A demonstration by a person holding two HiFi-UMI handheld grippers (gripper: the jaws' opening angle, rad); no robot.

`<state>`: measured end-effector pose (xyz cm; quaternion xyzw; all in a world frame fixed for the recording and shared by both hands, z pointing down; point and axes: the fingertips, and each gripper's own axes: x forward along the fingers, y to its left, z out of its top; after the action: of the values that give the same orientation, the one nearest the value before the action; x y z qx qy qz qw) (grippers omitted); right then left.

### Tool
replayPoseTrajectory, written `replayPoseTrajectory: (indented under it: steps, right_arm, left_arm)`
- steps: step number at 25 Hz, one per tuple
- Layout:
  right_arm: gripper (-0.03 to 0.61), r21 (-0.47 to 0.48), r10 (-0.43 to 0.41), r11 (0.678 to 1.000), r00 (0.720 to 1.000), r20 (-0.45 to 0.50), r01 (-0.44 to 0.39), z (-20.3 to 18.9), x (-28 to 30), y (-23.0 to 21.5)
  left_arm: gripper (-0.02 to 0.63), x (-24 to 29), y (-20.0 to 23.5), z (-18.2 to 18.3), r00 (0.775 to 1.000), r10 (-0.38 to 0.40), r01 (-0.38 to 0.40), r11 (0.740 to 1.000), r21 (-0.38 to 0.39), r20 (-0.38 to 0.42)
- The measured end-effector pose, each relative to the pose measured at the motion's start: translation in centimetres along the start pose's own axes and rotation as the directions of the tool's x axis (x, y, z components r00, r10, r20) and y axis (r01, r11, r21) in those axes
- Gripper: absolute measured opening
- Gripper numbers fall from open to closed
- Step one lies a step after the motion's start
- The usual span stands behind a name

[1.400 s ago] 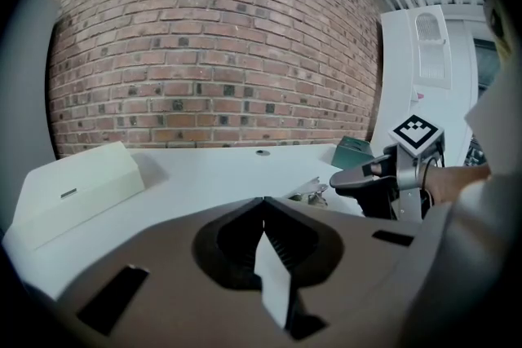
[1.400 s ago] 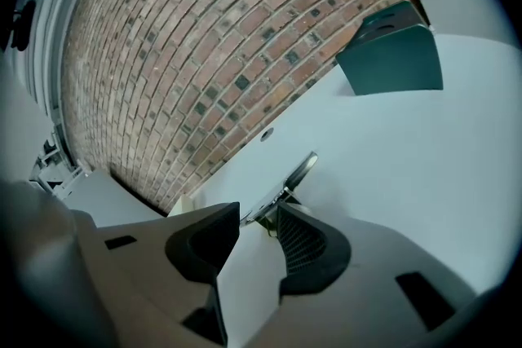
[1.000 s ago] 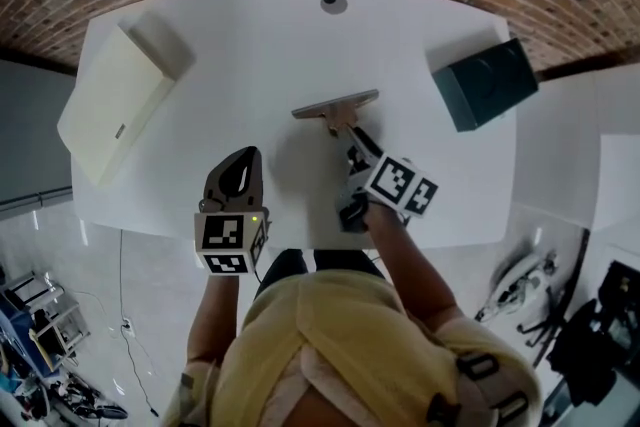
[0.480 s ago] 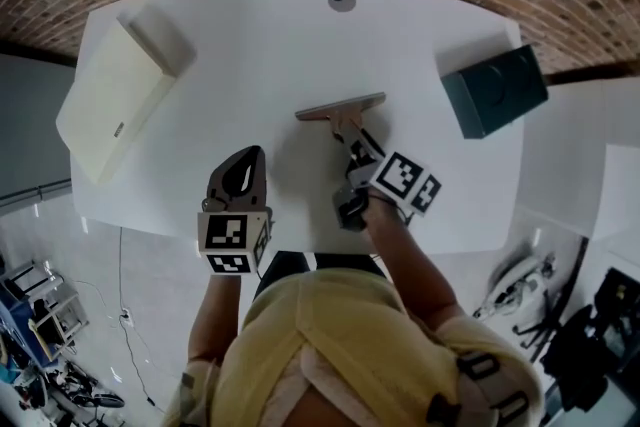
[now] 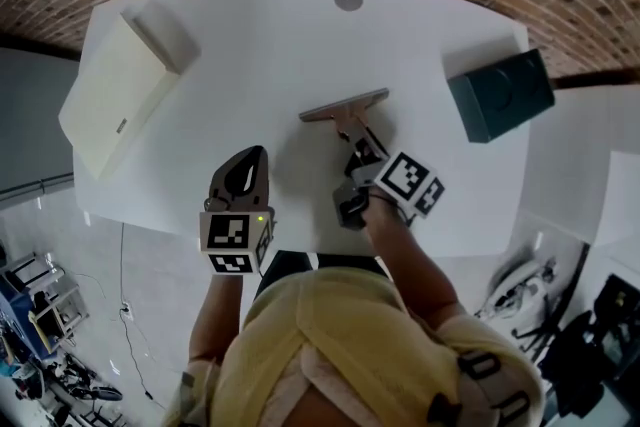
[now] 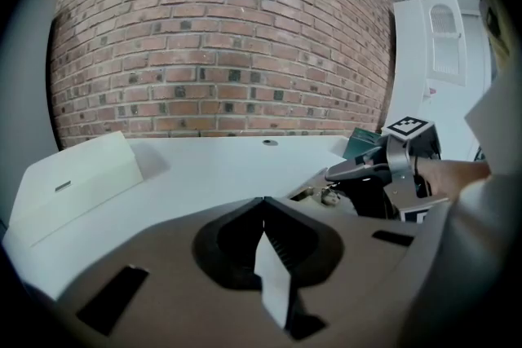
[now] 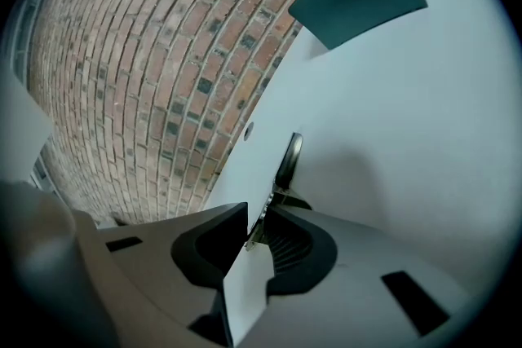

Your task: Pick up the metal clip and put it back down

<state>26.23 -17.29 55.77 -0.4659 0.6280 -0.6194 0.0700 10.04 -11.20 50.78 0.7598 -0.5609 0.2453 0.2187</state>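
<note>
Your right gripper (image 5: 352,139), whose jaws have just been closing, pinches the thin handle of the metal clip (image 5: 345,104). The clip sits at the middle of the white counter (image 5: 260,45), its flat bar toward the far edge. Your left gripper (image 5: 250,155), jaws together on nothing, is near the front edge.

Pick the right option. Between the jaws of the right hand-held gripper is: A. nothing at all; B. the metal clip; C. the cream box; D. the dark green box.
B: the right hand-held gripper has just been closing its jaws, which now pinch the metal clip.
</note>
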Motion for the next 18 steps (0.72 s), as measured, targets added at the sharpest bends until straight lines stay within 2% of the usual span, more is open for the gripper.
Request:
replayPoseTrajectory:
  steps: [7,18]
  right_arm:
    - [0.044,0.018,0.013,1.0,1.0,-0.01,-0.013,-0.2,0.0,0.3]
    - [0.006,-0.025,0.109,0.994,0.994,-0.027,-0.109,-0.6,-0.7,2.5]
  left_arm:
    - [0.003,-0.3,0.3,0.0,1.0,0.008,-0.008,1.0,-0.012,0.009]
    - [0.003,-1.7,0.7,-0.1,0.999,0.029,-0.027,0.997,-0.065,0.026]
